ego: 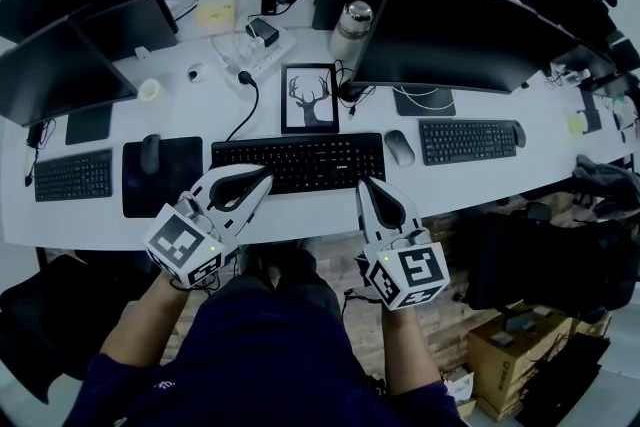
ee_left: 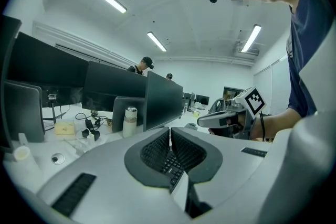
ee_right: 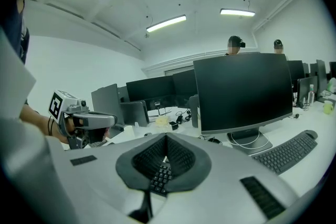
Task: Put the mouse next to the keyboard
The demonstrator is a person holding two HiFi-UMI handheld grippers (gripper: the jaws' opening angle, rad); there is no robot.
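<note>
Both hand-held grippers were empty w/ jaws closed together: the left hand-held gripper (ego: 264, 179) had its tips over the front-left part of the black keyboard (ego: 298, 163), and the right hand-held gripper (ego: 367, 184) had its tips at that keyboard's front-right corner. In the left gripper view the ribbed pads (ee_left: 157, 148) met at the tips w/ only keyboard keys showing below them. The right gripper view showed the same, pads (ee_right: 181, 156) pressed tip to tip, nothing between. A grey mouse (ego: 399, 148) lay on the white counter (ego: 300, 210) just beside the keyboard's right end, between it and a 2nd keyboard (ego: 467, 141) further right. A dark mouse (ego: 150, 153) sat on a black pad (ego: 160, 177) just left of the center keyboard. Neither mouse was touched by a gripper. Behind the keyboard stood a framed deer pic (ego: 309, 98), w/ a metal bottle (ego: 351, 28) and a big monitor (ego: 450, 35) further back.
</note>
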